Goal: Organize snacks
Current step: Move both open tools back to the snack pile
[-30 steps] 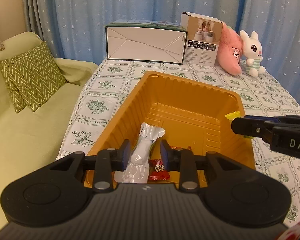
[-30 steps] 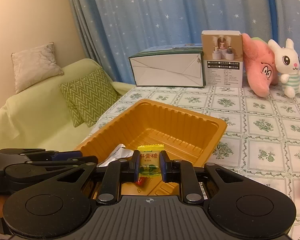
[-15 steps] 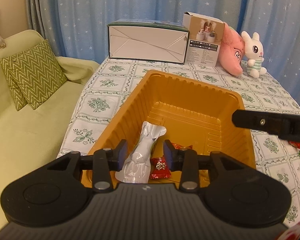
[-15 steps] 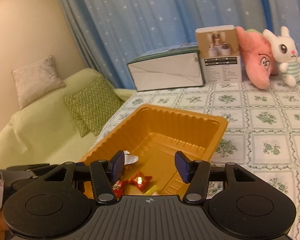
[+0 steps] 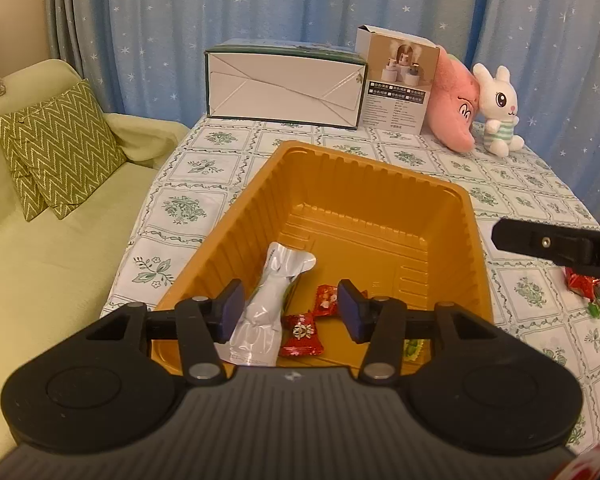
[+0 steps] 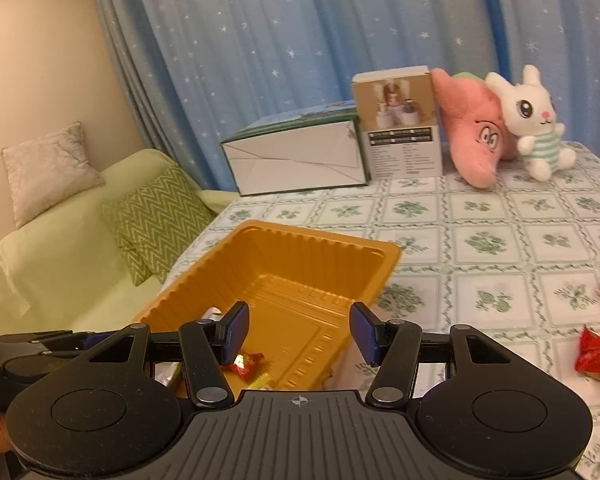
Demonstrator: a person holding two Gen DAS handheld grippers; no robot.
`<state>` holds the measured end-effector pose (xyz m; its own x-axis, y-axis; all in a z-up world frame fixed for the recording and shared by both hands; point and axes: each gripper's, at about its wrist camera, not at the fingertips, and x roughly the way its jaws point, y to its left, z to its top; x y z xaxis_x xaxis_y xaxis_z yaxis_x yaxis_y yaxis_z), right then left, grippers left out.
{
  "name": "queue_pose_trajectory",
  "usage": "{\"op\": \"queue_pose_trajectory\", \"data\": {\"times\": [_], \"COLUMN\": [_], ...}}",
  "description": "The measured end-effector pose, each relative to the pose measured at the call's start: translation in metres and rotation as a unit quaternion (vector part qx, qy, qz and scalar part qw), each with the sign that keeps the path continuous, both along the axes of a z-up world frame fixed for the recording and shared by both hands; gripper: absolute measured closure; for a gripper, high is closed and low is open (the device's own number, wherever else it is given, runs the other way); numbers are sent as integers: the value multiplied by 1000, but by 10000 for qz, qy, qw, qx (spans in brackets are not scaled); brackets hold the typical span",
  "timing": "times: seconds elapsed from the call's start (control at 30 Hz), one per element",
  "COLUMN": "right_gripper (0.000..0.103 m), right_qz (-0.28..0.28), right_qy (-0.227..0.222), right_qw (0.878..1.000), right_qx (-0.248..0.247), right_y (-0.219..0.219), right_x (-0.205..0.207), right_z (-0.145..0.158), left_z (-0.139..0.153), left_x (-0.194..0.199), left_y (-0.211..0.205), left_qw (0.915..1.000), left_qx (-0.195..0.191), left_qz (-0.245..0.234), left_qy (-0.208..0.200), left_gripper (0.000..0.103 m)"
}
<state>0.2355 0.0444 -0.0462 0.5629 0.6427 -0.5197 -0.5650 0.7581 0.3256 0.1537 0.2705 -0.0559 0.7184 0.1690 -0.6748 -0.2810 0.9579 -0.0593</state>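
An orange plastic tray (image 5: 340, 184) sits on the patterned table. In it lie a silver snack pouch (image 5: 268, 312), two red wrapped candies (image 5: 302, 334) and a yellow-green candy (image 5: 413, 348) at its near right corner. My left gripper (image 5: 292, 314) is open and empty, hovering over the tray's near end. My right gripper (image 6: 299, 334) is open and empty, over the tray's (image 6: 300, 248) right near part; its finger (image 5: 556, 242) shows at the right in the left wrist view. Loose red snacks (image 6: 598, 354) lie on the table to the right.
A white-and-green box (image 5: 284, 84), a brown product box (image 5: 400, 84), a pink plush (image 5: 454, 112) and a white bunny plush (image 5: 498, 108) stand at the table's back. A green sofa with a zigzag cushion (image 5: 56, 148) is left of the table.
My right gripper opened and dropped the yellow-green candy into the tray, then drew back to the right. My left gripper opened wider and pulled back a little.
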Motion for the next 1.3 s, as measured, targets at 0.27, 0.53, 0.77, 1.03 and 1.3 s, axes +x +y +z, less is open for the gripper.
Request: {"op": "queue_pose_trajectory", "data": {"times": [0.27,0.53,0.77,1.03,1.3], "right_gripper": [47,43,32,31,31], "right_qz": [-375,-886,-1318,-1793,-2117], "right_qy": [-133,-141,-230,-209,-81], "right_qw": [9989,9953,9900,9823,9751], "right_qx": [-240,-359,-440,-504,-657], "right_y": [-28,-72,-119,-178,-228], "right_x": [-8,-24,-38,-56,-70], "right_z": [0,0,-2,-9,-28], "left_z": [6,19,33,34,21], "left_x": [-4,-9,-18,-25,-22], "left_y": [-15,-44,-86,-143,-192], "left_qw": [9998,9985,9948,9904,9861], "left_qx": [-27,114,242,203,30], "left_qz": [-119,-382,-719,-1159,-1581], "left_qy": [-128,-371,-672,-720,-503], "left_gripper": [43,23,9,6,5]}}
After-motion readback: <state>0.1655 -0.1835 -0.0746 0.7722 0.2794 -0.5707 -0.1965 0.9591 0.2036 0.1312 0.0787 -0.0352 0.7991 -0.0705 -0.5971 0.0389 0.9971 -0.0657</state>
